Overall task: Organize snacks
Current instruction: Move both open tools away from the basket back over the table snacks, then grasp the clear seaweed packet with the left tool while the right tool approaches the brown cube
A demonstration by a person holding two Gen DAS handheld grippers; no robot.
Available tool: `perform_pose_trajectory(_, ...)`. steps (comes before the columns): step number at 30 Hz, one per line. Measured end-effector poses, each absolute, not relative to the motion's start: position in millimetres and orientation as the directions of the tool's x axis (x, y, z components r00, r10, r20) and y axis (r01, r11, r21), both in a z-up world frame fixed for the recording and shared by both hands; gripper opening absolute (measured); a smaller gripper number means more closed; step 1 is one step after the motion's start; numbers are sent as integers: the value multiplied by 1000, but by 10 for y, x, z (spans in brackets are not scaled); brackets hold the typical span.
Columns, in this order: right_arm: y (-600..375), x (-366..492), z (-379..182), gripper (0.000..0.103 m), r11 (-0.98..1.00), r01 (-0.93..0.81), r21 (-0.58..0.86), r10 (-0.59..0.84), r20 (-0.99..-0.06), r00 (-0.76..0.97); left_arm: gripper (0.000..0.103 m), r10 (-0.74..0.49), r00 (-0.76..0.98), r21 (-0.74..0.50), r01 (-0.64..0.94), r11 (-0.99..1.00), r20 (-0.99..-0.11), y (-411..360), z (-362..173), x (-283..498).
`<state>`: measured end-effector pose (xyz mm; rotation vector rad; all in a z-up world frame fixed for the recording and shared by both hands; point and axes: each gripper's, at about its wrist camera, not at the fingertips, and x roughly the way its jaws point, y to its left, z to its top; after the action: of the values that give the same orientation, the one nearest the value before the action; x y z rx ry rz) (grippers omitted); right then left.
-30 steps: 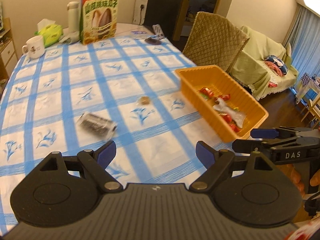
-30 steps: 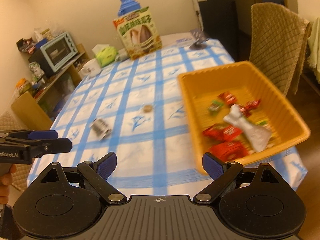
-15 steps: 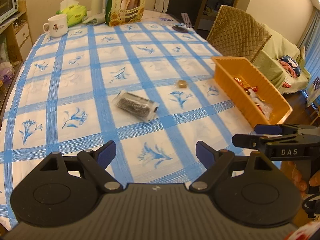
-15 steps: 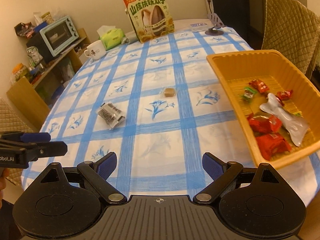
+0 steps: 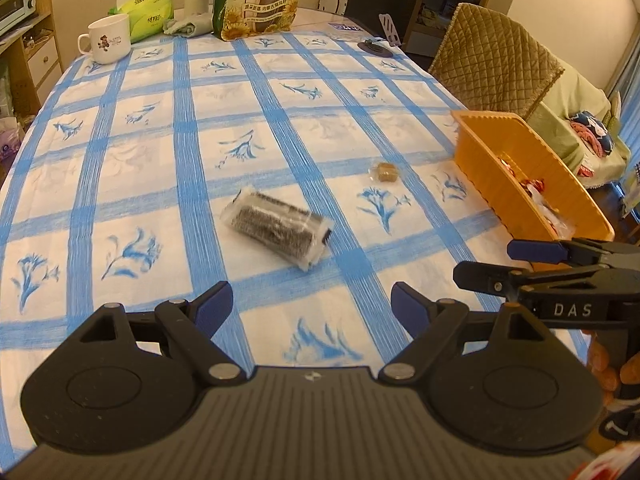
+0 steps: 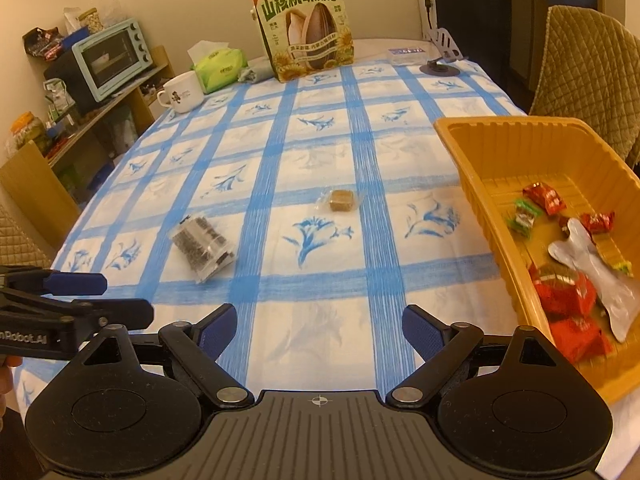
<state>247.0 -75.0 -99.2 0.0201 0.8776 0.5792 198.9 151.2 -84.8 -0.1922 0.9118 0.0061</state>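
The left gripper (image 5: 310, 308) hangs over the near edge of the table with its jaws spread and nothing between them. Straight ahead of it, a little way up the cloth, lies the dark roll (image 5: 278, 229), a clear-wrapped cylinder lying slantwise on a white square beside a blue stripe. The right gripper (image 6: 320, 330) is also empty, its jaws wide but closing slightly; the small brown sweet (image 6: 340, 201) sits ahead of it near the middle of the table, well apart from the roll. Off to the right stands the orange basket (image 6: 476, 184), already holding red and green wrapped sweets and a silvery packet.

The roll looks light, and its film wrapper will likely be slick and crinkly. Its contents seem crumbly, though blur makes it hard to be sure, so a hard squeeze could crush it. I would take it across the middle of the cylinder, pads on the two long sides, not by the loose crimped ends, which would slip or tear. Being round, it may roll away if nudged from one side only.

The brown sweet is small, flat and light in a clear wrapper with loose edges. It should be pinched on the firm block itself, with the jaws brought low to the cloth (image 5: 132, 148).

Further back stand a mug (image 5: 108, 39), tissues (image 5: 146, 16) and a tall seed bag (image 6: 306, 24), clear of the work.
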Motion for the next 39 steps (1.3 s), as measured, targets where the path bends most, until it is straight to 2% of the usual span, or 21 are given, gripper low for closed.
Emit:
perform_pose_trajectory(6,-743,2661,-1020,80,851,-465,244,480,-720,501,84,-60,621,-158,-105,982,-781,1499,-961,2284)
perform_pose_trajectory(13,-764,2822,-1040,80,855,-456,248,477,-723,500,83,-46,612,-155,-127,980,-790,1504,-1098,2573)
perform_pose_trajectory(22,-764,3013,-1082,80,854,-455,252,476,-731,489,76,-13,613,-114,-126,986,-790,1472,-1183,2839)
perform_pose_trajectory(27,-717,3108,-1112,80,849,-464,252,481,-732,483,61,4,619,-70,-94,993,-785,1457,-1190,2902)
perform_pose_trajectory(29,-695,3143,-1123,79,845,-472,251,485,-732,479,60,16,613,-52,-93,994,-790,1478,-1211,2913)
perform_pose_trajectory(31,-667,3180,-1140,79,841,-480,248,488,-732,476,54,29,596,-43,-106,993,-803,1524,-1243,2922)
perform_pose_trajectory(33,-637,3216,-1160,79,837,-490,244,490,-733,472,45,33,580,-44,-118,992,-814,1573,-1275,2926)
perform_pose_trajectory(34,-623,3235,-1171,79,835,-495,242,491,-734,470,44,27,572,-52,-122,991,-819,1602,-1290,2925)
perform_pose_trajectory(36,-595,3276,-1190,78,830,-505,236,492,-736,464,37,13,567,-72,-128,989,-823,1639,-1309,2919)
perform_pose_trajectory(39,-530,3351,-1221,74,821,-525,226,496,-737,459,35,18,569,-71,-132,989,-822,1659,-1308,2908)
